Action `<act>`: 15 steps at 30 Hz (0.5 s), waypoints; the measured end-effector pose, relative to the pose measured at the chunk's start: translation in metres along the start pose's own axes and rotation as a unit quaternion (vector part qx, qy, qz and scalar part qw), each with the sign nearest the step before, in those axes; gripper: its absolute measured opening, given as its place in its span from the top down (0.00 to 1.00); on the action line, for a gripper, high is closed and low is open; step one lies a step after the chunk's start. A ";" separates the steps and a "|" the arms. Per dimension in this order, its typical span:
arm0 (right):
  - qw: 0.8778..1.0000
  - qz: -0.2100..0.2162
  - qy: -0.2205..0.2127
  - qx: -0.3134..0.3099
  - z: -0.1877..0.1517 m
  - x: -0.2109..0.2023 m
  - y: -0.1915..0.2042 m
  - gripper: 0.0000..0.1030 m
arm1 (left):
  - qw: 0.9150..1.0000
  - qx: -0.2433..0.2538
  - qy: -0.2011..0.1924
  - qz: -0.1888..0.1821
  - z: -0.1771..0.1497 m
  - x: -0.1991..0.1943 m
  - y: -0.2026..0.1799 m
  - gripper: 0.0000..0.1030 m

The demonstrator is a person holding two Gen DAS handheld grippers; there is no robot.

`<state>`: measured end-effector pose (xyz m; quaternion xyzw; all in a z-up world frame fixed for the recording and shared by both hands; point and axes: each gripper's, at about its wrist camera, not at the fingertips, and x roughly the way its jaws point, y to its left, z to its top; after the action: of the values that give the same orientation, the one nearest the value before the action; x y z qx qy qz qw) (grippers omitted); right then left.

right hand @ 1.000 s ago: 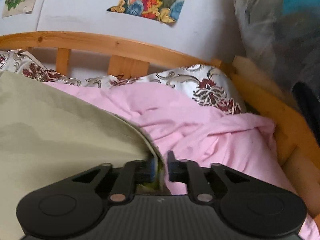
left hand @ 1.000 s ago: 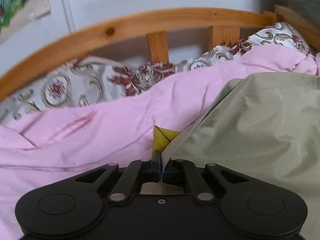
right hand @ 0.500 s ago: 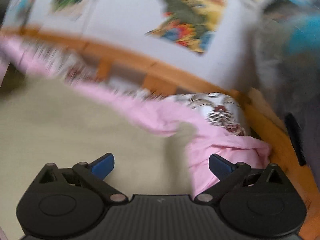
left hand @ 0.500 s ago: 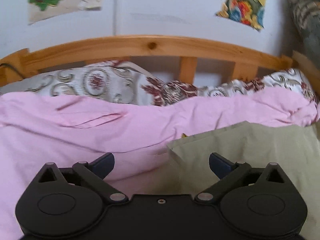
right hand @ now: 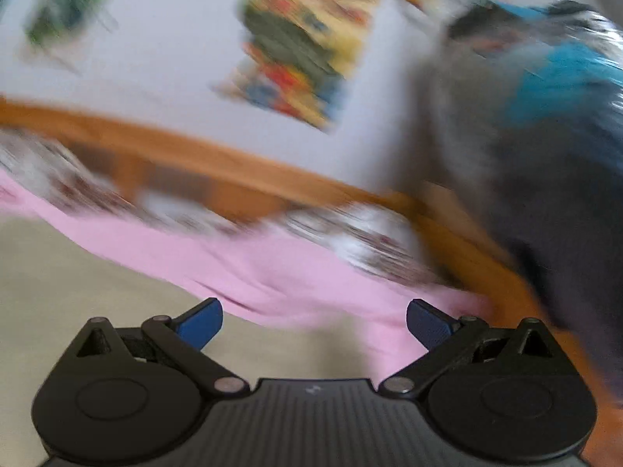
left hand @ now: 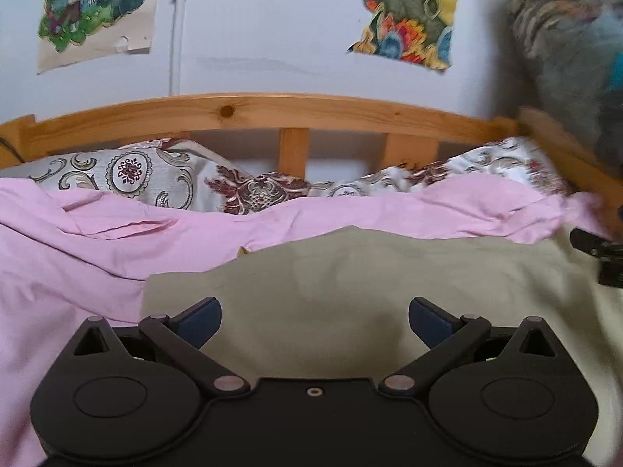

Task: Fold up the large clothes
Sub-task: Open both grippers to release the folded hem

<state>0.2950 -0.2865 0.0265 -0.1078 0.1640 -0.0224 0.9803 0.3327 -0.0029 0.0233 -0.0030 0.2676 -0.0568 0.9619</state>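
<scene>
An olive-green garment (left hand: 350,284) lies flat on a pink bedsheet (left hand: 97,245), its far edge folded over. My left gripper (left hand: 314,317) hangs above the garment with jaws wide open and nothing between the blue pads. In the right wrist view, which is motion-blurred, the same olive-green garment (right hand: 78,311) fills the lower left. My right gripper (right hand: 314,317) is open too, empty, over the line where garment meets the pink sheet (right hand: 292,284). A black part of the right gripper (left hand: 599,257) shows at the right edge of the left wrist view.
A wooden bed rail (left hand: 249,111) with slats runs behind patterned pillows (left hand: 128,175). Posters (left hand: 93,11) hang on the white wall. A dark grey and blue bundle (left hand: 576,58) sits at the bed's right end, beside the wooden side rail (right hand: 506,272).
Both grippers were shut on the garment's edges a second ago; they have let go, opened wide and pulled back and up. The garment now lies folded on the sheet.
</scene>
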 end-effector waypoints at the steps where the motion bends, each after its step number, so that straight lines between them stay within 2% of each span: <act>1: 0.999 0.025 -0.008 0.017 0.004 -0.004 0.013 0.00 | 1.000 0.001 -0.004 0.020 -0.001 0.008 -0.011 0.01; 4: 0.997 0.046 -0.018 0.054 0.006 0.001 0.043 0.00 | 0.998 0.002 -0.014 0.057 -0.003 0.032 -0.030 0.01; 6: 0.997 0.050 -0.012 0.051 0.002 0.016 0.061 0.00 | 0.997 0.003 -0.012 0.071 -0.002 0.048 -0.035 0.01; 8: 0.999 0.036 -0.010 0.027 -0.003 0.029 0.072 0.00 | 0.996 -0.002 -0.020 0.089 -0.003 0.062 -0.034 0.01; 12: 0.999 -0.021 -0.009 -0.031 -0.020 0.056 0.089 0.00 | 0.995 -0.017 -0.009 0.103 -0.011 0.093 -0.027 0.01; 15: 0.998 -0.028 -0.011 -0.058 -0.039 0.074 0.098 0.00 | 0.994 -0.023 -0.001 0.107 -0.020 0.114 -0.025 0.01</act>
<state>0.3531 -0.2043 -0.0542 -0.1690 0.1515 -0.0391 0.9731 0.4169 -0.0401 -0.0514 0.0036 0.2670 0.0526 0.9622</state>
